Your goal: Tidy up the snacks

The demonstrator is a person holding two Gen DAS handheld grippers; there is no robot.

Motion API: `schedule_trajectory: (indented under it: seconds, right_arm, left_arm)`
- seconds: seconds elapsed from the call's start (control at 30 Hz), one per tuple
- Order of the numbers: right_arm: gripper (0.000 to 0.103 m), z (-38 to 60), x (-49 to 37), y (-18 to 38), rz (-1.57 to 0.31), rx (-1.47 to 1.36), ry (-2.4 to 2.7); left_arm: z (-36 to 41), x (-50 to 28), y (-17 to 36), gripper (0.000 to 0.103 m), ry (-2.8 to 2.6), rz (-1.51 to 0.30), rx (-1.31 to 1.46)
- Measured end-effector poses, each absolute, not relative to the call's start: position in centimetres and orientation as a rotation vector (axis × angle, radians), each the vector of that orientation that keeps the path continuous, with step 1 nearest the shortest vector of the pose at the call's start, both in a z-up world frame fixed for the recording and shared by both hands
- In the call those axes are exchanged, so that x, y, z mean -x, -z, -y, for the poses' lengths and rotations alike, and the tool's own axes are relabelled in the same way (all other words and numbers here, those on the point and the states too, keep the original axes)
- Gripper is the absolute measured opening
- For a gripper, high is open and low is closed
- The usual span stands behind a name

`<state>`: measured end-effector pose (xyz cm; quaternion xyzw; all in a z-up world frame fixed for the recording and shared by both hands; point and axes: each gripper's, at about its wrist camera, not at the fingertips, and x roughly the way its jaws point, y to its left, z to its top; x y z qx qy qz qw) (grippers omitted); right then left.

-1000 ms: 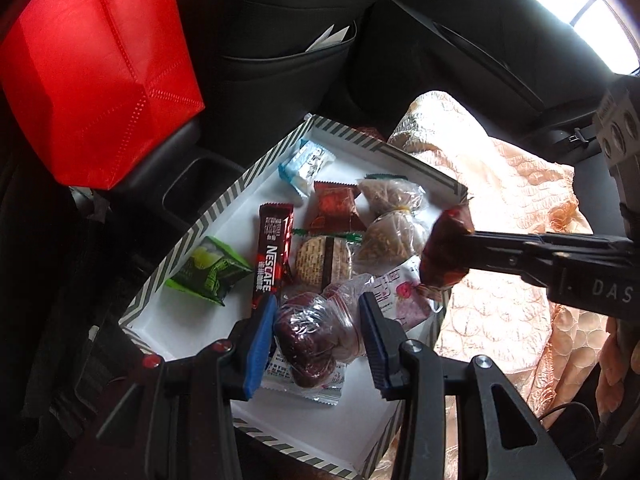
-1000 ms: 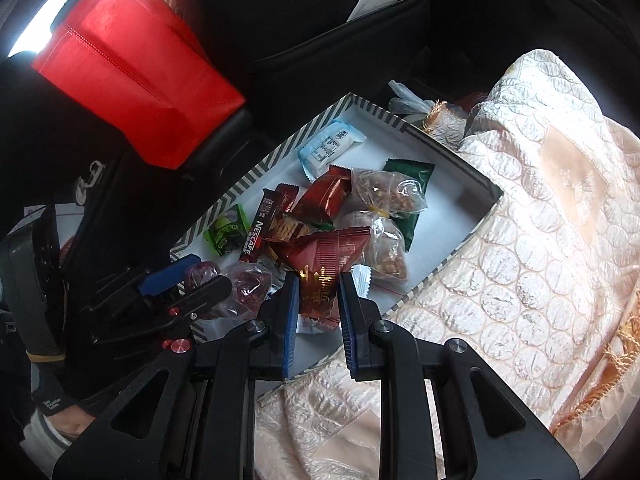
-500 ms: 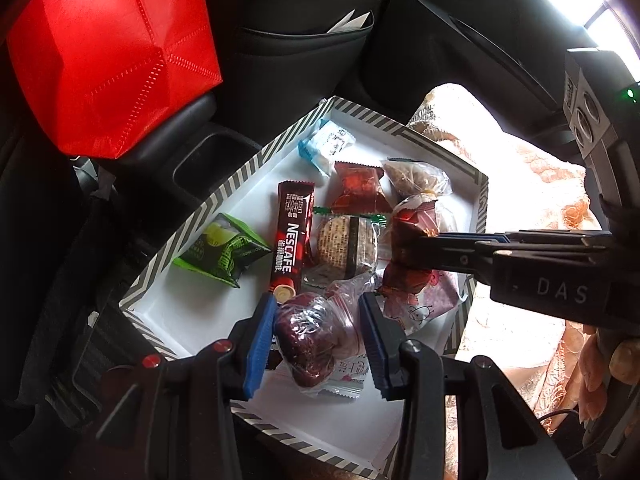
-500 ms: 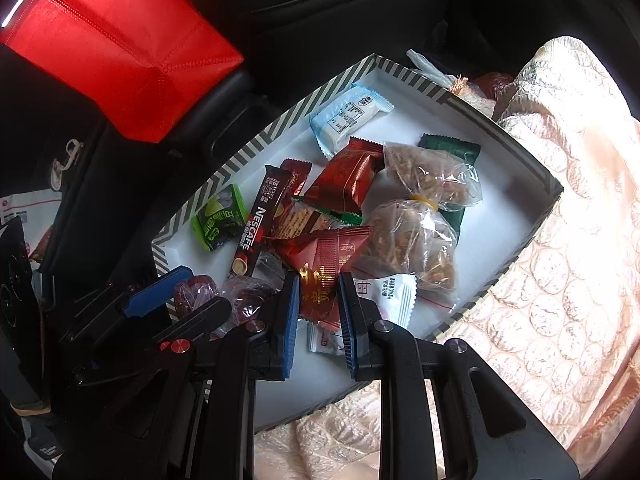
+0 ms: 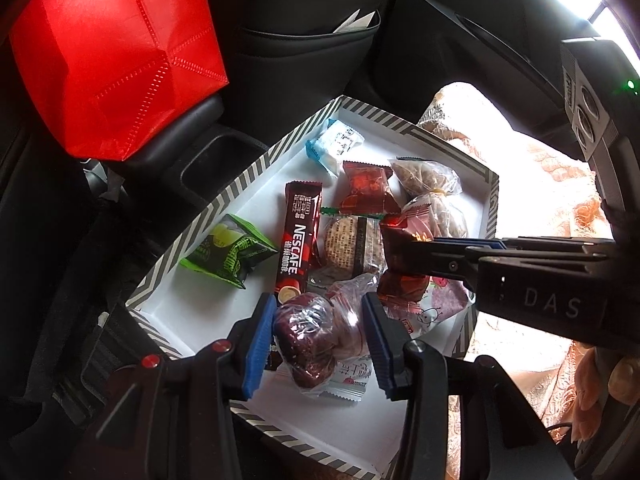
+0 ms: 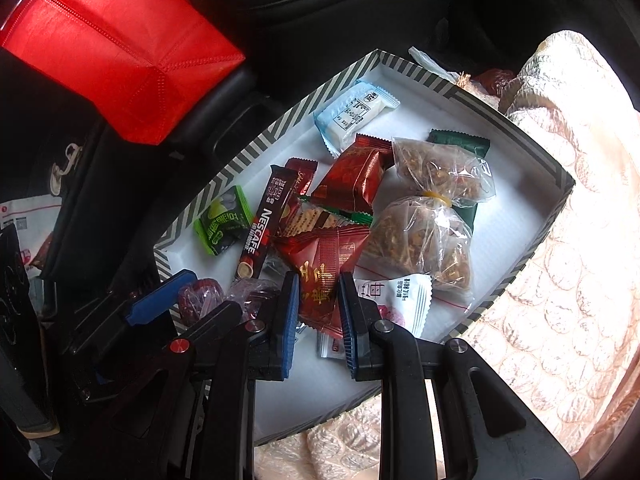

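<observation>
A white tray with a striped rim [image 5: 240, 188] [image 6: 280, 120] holds several snack packets. My left gripper [image 5: 319, 344] is over the tray's near end, and a clear bag of dark red dates [image 5: 308, 340] sits between its blue pads. The jaws are opening, and the bag still touches both pads. My right gripper [image 6: 319, 292] is shut on a red packet with gold characters [image 6: 320, 268], low over a white and pink packet [image 6: 396, 296]. In the left wrist view the right gripper [image 5: 404, 248] reaches in from the right with that red packet [image 5: 404, 228].
In the tray lie a Nescafe stick [image 5: 298, 244], a green packet [image 5: 228, 252], a blue-white packet [image 6: 356, 110], a round cracker packet [image 5: 352, 244] and two clear bags of nuts [image 6: 424, 236]. A red bag [image 5: 112, 56] stands at the far left. A quilted peach seat cover [image 6: 560, 240] borders the tray's right.
My right gripper has come down and left with the red packet, from past the tray's right rim to just over the snacks. The left gripper stays put with the dates.
</observation>
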<state>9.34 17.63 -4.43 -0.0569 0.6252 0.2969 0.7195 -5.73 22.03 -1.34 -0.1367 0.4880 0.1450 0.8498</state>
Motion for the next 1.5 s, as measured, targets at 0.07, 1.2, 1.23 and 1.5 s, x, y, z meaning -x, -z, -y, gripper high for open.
schedule_trajectory:
  seconds: [0.07, 1.2, 1.23, 1.5]
  right_arm:
    - [0.019, -17.6, -9.3, 4.5, -1.382, 0.121, -0.659]
    - [0.059, -10.9, -4.1, -1.9, -1.024, 0.188, -0.412]
    - [0.059, -10.8, -4.0, -2.0, -1.017, 0.192, -0.408]
    - [0.059, -10.8, -3.1, -2.5, -0.986, 0.22, -0.401]
  left_arm:
    - [-22.0, 5.8, 1.3, 0.048, -0.312, -1.028, 0.281]
    - [-18.6, 8.2, -1.2, 0.103, -0.485, -0.862, 0.212]
    - [-18.6, 8.3, -1.2, 0.103, -0.489, -0.859, 0.219]
    - [-19.0, 8.9, -1.2, 0.103, -0.495, -0.855, 0.244]
